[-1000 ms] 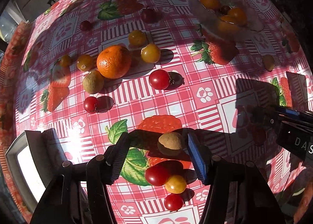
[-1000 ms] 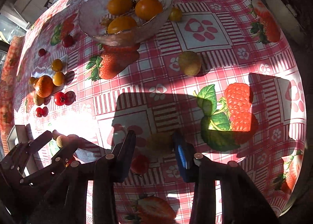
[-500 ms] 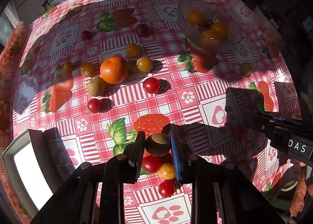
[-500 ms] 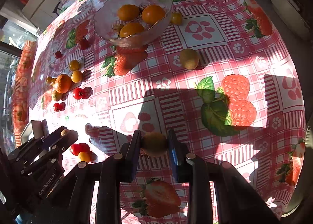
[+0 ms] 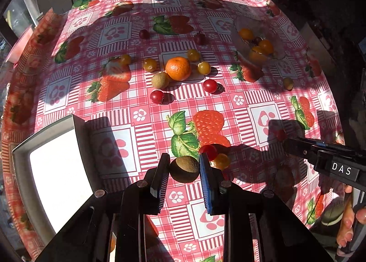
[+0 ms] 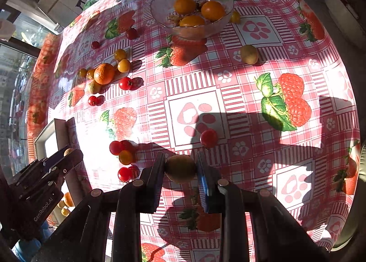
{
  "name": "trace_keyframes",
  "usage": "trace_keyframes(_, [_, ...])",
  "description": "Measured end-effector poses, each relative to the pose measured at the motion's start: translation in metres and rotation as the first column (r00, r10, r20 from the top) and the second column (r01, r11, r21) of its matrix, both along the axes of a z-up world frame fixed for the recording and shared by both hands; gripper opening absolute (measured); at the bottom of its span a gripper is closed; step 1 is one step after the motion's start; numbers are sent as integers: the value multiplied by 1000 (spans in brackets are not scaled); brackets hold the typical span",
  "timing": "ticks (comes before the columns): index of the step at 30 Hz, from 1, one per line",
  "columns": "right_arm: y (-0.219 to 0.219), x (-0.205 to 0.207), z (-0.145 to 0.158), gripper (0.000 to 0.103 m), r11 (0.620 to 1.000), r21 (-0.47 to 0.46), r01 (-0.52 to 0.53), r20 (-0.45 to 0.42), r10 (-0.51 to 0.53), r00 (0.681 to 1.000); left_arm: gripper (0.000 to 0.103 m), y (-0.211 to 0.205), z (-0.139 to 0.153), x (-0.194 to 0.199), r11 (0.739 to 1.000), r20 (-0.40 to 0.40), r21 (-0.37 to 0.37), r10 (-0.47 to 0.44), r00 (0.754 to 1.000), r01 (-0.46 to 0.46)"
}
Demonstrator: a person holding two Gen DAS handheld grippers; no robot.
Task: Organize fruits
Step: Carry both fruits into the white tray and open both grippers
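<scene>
My left gripper [image 5: 184, 167] is shut on a small brown round fruit [image 5: 184, 168], held above the checked tablecloth [image 5: 263, 120]. The right wrist view shows my right gripper [image 6: 180, 168] shut on a similar greenish-brown fruit [image 6: 180, 169], also off the cloth. A glass bowl [image 6: 205, 31] at the far side holds orange fruits [image 6: 212, 10]. On the cloth lie a mandarin [image 5: 178, 68], red cherry tomatoes [image 5: 210, 85], yellow ones [image 5: 204, 68] and another brown fruit [image 5: 160, 80]. The right gripper [image 5: 295, 145] also shows at the right edge of the left wrist view.
A white tray [image 5: 52, 170] sits at the near left. A red [image 5: 209, 151] and a yellow tomato [image 5: 221, 160] lie just beyond my left fingers. One red tomato [image 6: 208, 138] lies ahead of the right gripper. A loose brown fruit [image 6: 249, 54] rests near the bowl.
The left jaws closed on the brown fruit, then lifted it off the cloth. The right gripper rose with its fruit too. More of the table now shows in both views.
</scene>
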State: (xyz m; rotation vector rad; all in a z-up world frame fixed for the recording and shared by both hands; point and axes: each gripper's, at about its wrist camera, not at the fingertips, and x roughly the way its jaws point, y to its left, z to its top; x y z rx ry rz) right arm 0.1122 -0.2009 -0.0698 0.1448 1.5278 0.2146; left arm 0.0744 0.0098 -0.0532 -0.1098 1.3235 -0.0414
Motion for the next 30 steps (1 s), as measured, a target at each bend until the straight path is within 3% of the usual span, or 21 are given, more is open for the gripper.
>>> trace_keyframes(17, [94,-29,15,30,986,24,-164,4,164,986,28,86,12,-64,986,8,3,165,986,-165])
trace_keyframes(30, [211,-57,14,30,936,85,-343,-3,344,939,28,153,3,-104,957,-2,54,285,959,-284])
